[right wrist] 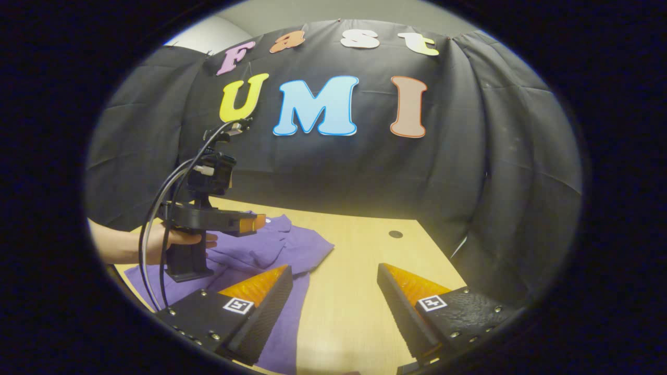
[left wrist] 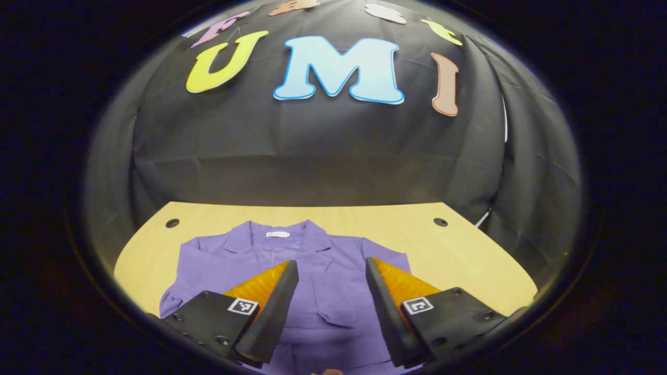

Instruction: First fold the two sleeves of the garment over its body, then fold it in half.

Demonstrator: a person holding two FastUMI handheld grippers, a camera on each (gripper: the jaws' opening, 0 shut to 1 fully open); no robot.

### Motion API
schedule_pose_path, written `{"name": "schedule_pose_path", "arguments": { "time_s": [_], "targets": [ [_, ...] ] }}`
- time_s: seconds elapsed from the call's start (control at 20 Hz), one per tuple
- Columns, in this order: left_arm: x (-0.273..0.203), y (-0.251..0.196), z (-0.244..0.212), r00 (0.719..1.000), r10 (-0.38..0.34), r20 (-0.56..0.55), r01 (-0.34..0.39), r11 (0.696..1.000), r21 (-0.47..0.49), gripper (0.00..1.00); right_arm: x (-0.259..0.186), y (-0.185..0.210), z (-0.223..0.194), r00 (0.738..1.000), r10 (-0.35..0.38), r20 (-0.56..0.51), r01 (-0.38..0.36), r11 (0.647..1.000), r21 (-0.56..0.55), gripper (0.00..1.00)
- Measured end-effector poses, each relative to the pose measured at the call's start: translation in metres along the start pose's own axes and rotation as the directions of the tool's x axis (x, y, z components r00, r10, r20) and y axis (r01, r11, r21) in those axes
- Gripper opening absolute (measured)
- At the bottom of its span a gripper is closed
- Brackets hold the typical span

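Left gripper view: garment (left wrist: 307, 271) lengthwise (collar far)

- Garment (left wrist: 312, 291), left gripper view: lower part cut off at the bottom edge; hem out of sight. The left gripper's (left wrist: 331, 297) fingers (left wrist: 271, 312) cover both flanks of the body.
- Left sleeve end in that view runs behind the finger base; cuff hidden.
- Collar label (left wrist: 278, 234): too small to tell anything.
- Garment (right wrist: 292, 245), right gripper view: near side hidden behind the right gripper's (right wrist: 333, 304) finger and by the hand (right wrist: 172, 242) holding the left gripper (right wrist: 250, 223).
- Person's forearm cut off at the left edge.
- Counter (right wrist: 354, 291): near edge cut off.
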State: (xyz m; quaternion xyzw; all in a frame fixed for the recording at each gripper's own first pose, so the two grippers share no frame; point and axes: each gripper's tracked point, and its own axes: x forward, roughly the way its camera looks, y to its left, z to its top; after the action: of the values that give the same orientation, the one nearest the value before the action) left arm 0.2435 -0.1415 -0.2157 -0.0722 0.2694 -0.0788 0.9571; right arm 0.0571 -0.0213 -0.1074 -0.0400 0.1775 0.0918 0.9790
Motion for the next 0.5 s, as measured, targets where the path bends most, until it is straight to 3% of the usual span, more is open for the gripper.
{"name": "schedule_pose_path", "arguments": {
  "time_s": [0.1,0.25,0.35,0.5],
  "targets": [
    [-0.012,0.0,-0.002,1.0,-0.007,-0.003,0.007,1.0,-0.005,0.9,-0.003,0.001,-0.003,1.0,-0.023,-0.002,0.023,1.0,0.002,0.96],
    [-0.041,0.009,-0.003,1.0,-0.014,0.004,0.014,1.0,0.007,0.89,-0.005,0.013,-0.018,0.999,-0.037,-0.033,0.037,0.999,-0.009,0.99],
    [-0.065,0.02,-0.01,1.0,-0.011,0.002,0.011,1.0,0.003,0.99,-0.009,0.027,-0.034,0.997,-0.024,-0.071,0.024,1.0,-0.014,0.99],
    [-0.103,0.045,-0.031,1.0,-0.002,-0.024,0.002,1.0,-0.019,0.99,-0.015,0.042,-0.057,0.991,-0.022,-0.131,0.025,0.999,0.021,0.98]
  ]
}}
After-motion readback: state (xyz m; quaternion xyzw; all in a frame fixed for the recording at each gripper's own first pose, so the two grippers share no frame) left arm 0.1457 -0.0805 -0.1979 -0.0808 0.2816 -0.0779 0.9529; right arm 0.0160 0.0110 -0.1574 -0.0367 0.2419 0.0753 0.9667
